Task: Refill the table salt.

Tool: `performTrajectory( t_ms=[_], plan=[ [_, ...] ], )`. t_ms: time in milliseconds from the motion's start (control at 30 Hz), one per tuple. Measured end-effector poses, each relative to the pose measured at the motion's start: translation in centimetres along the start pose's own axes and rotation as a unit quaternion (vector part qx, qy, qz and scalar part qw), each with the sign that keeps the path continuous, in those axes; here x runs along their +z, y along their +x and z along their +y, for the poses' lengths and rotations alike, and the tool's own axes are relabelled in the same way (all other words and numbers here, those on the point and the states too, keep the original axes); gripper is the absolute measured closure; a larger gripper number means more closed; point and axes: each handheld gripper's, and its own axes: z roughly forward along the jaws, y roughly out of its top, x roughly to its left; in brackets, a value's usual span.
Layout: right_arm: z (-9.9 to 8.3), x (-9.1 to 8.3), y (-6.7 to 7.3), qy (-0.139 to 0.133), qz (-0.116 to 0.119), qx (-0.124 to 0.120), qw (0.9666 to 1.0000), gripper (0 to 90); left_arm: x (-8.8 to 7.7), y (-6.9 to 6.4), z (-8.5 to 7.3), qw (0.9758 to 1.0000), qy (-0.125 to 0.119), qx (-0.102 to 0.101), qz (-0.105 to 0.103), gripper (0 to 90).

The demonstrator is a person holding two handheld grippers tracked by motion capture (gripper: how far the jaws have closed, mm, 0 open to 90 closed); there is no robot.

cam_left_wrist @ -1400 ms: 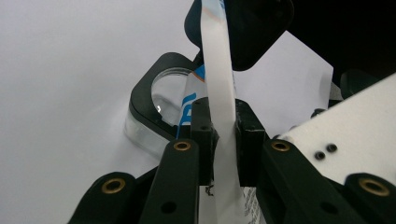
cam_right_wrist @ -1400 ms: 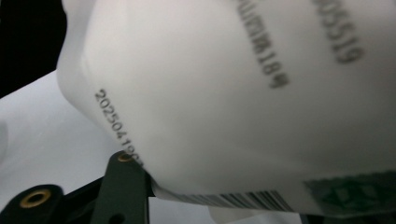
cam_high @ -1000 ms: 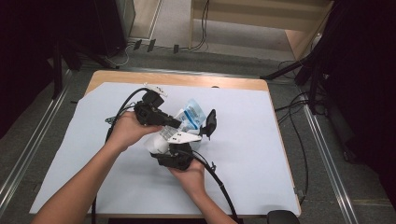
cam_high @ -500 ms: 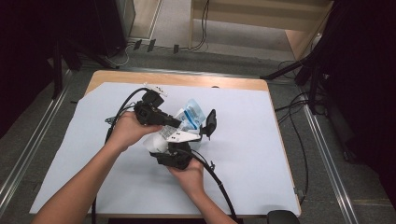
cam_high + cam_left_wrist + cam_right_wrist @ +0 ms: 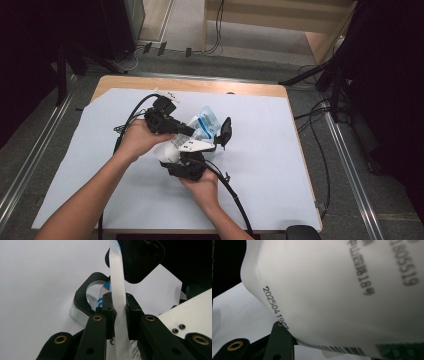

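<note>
A white and blue pouch [image 5: 205,122] hangs above the table between both grippers. My left gripper [image 5: 192,131] comes in from the left and is shut on the pouch's thin flat edge [image 5: 117,285], pinched between its pads [image 5: 109,312]. My right gripper [image 5: 212,137] reaches up from below, and one black pad [image 5: 226,131] stands to the right of the pouch. In the right gripper view the pouch's printed white body [image 5: 337,290] bulges close to the camera and lies against the one jaw that shows. That gripper's pad [image 5: 140,260] also sits beside the pouch's edge.
A white sheet [image 5: 280,165] covers the wooden table [image 5: 200,85]. Black cables [image 5: 235,195] trail from both grippers across the sheet toward the near edge. Metal rails [image 5: 350,165] run along the floor on both sides of the table.
</note>
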Motion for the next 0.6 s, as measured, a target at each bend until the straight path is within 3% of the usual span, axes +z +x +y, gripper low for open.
performTrajectory(
  t_ms=[333,600],
  plan=[
    [-0.06,0.01,0.04,-0.005,0.001,0.012,0.9999,57.4,-0.17,-0.29,-0.17,0.9999,0.011,0.007,0.002,80.2],
    [0.05,-0.08,0.03,-0.009,0.003,0.01,0.9999,56.2,-0.13,-0.34,-0.1,1.0,0.004,0.005,0.002,82.8]
  ],
)
